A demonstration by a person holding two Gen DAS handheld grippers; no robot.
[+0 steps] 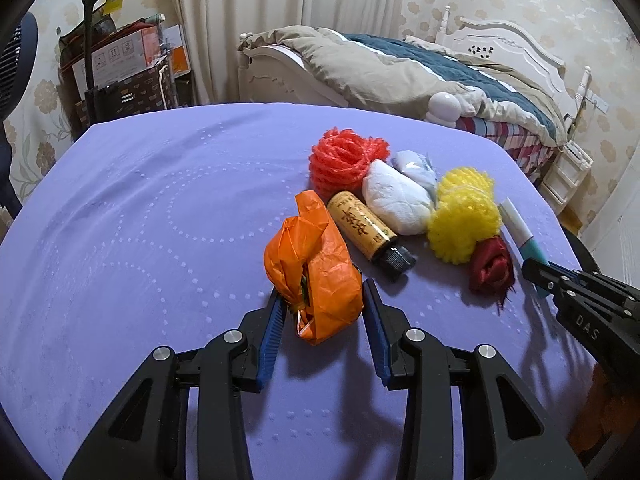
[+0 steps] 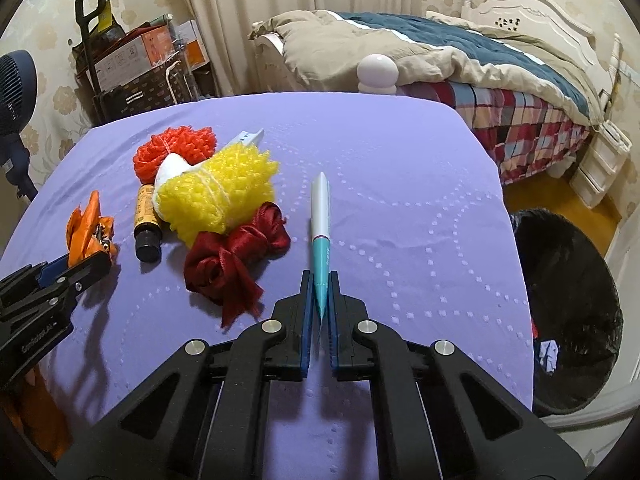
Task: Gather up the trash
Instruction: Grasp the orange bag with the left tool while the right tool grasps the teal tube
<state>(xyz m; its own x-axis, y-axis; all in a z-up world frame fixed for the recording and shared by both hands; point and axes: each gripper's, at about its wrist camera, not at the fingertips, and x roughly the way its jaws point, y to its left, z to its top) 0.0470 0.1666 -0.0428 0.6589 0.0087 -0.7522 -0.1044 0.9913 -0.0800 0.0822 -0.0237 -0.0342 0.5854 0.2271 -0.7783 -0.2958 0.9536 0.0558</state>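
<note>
A crumpled orange plastic bag [image 1: 316, 264] lies on the purple tablecloth [image 1: 160, 220], and my left gripper [image 1: 322, 292] is shut on its near end, a blue pad against each side. My right gripper [image 2: 321, 280] is shut on the teal tip of a teal-and-white pen [image 2: 320, 216] that points away across the cloth. Between the two lie a brown bottle [image 1: 368, 232], a white tissue wad [image 1: 396, 200], a red foam net [image 1: 344, 160], a yellow foam net [image 1: 464, 216] and a dark red ribbon [image 1: 490, 268].
A black-lined waste bin [image 2: 568, 312] stands on the floor off the table's right edge. A bed [image 2: 480, 60] is behind the table, with boxes and a trolley [image 1: 116, 60] at the back left. A fan [image 2: 16, 92] stands at the far left.
</note>
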